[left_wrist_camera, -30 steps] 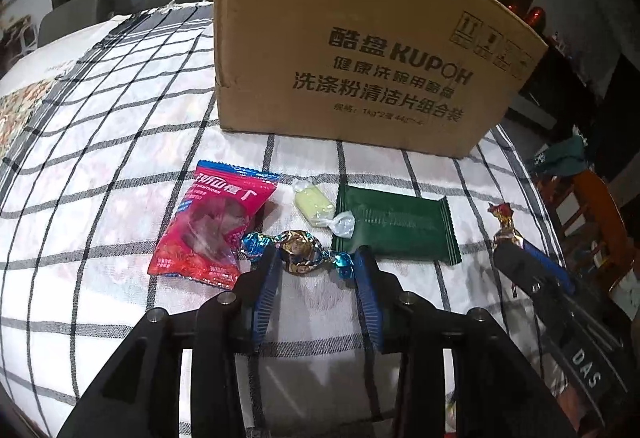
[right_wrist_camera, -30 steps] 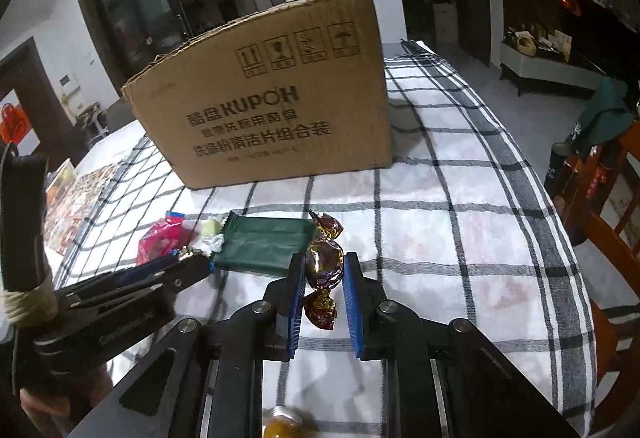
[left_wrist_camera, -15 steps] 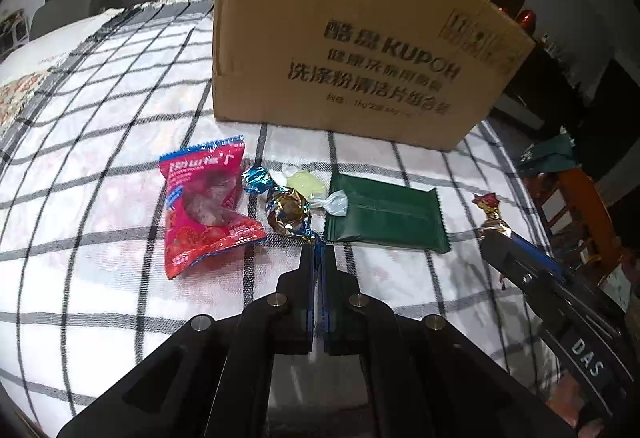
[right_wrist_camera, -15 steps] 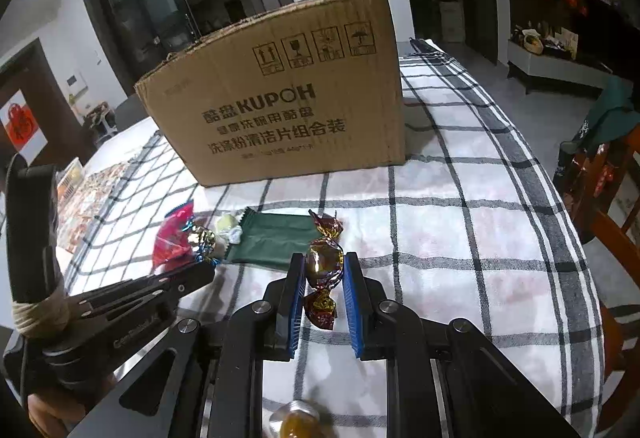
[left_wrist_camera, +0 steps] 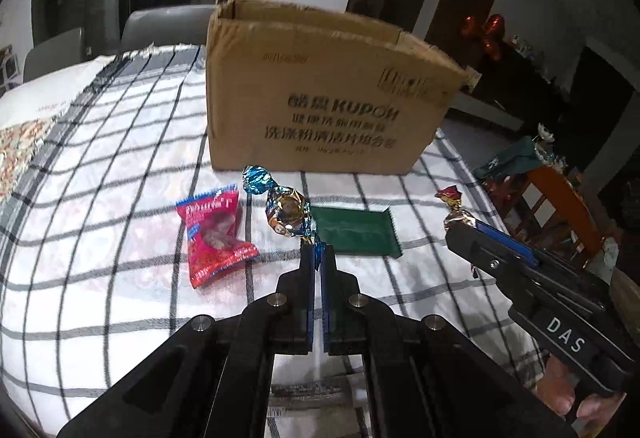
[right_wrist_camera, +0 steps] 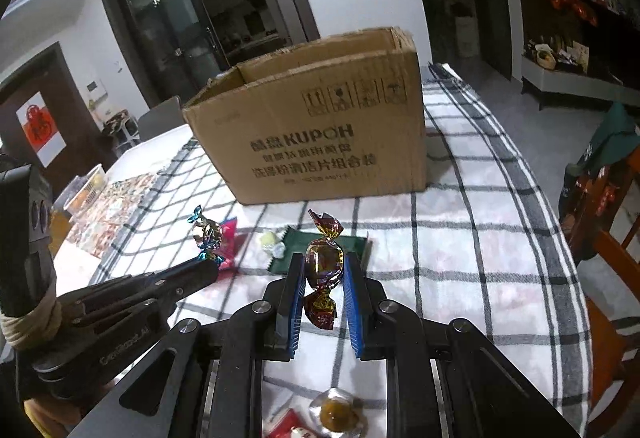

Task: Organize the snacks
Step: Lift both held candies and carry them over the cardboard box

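Blue-foil candy [left_wrist_camera: 285, 212] is now off the bench [left_wrist_camera: 100, 198]: left tool [left_wrist_camera: 319, 252], spread around it a second ago, is pinched on its wrapper tail and lifted. Right tool [right_wrist_camera: 323, 270] grips a red-gold candy [right_wrist_camera: 323, 263], also raised. Both look bound for the cardboard box [left_wrist_camera: 320, 98], printed "KUPOH" plus blurred Chinese text. Tools read "DAS", "GenRobot.AI".

a home's dining room: a checked cloth [right_wrist_camera: 480, 238] covers the surface, wooden chairs [right_wrist_camera: 608, 222] stand beside it, glass doors [right_wrist_camera: 180, 22] and a sideboard [right_wrist_camera: 580, 78] line the walls.
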### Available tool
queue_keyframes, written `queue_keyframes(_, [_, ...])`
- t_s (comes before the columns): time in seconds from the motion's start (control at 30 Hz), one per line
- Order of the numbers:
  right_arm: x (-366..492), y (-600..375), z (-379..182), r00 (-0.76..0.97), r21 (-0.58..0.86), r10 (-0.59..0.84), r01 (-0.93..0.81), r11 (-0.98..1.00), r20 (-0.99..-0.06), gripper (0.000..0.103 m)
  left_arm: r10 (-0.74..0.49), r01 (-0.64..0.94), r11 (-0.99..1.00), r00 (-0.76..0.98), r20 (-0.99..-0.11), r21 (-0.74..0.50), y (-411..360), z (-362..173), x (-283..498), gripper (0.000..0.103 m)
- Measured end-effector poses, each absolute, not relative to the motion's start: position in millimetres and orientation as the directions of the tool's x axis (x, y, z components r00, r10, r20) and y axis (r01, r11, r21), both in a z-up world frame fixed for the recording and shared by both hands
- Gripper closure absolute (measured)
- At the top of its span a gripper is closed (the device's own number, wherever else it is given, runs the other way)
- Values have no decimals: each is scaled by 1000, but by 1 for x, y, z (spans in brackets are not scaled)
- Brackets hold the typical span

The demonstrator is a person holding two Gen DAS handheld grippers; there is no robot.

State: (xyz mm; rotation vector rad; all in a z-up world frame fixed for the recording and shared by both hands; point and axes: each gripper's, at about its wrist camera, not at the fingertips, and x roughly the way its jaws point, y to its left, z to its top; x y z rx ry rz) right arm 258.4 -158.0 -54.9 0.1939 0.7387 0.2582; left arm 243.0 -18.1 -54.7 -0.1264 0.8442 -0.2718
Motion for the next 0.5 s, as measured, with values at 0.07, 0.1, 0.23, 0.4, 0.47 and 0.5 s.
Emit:
queue_keyframes(0.07, [256,-157,-48,718,263,302,-170,950,-628,83,-286,195,958,647,-707,-208,-18,-45,240,99])
queue_keyframes(0.1, [255,-156,-43,723,262,304,-175,949,-620,83,-285,199,958,654,-701,-204,-17,-41,239,99])
queue_keyframes(0.23, [254,-153,-28,740,250,307,-192,949,-598,83,-290,223,957,685,-668,-187,-14,-19,235,99])
queue_keyframes(0.4, [257,-149,-6,761,241,317,-215,946,-566,83,-305,261,951,714,-631,-164,-12,8,237,99])
queue_keyframes(0.47, [259,-149,1,769,239,322,-224,945,-552,83,-310,276,949,721,-619,-154,-13,17,240,99])
queue_keyframes(0.5, [261,-148,6,774,236,325,-231,944,-543,83,-311,281,948,725,-615,-148,-13,20,242,99])
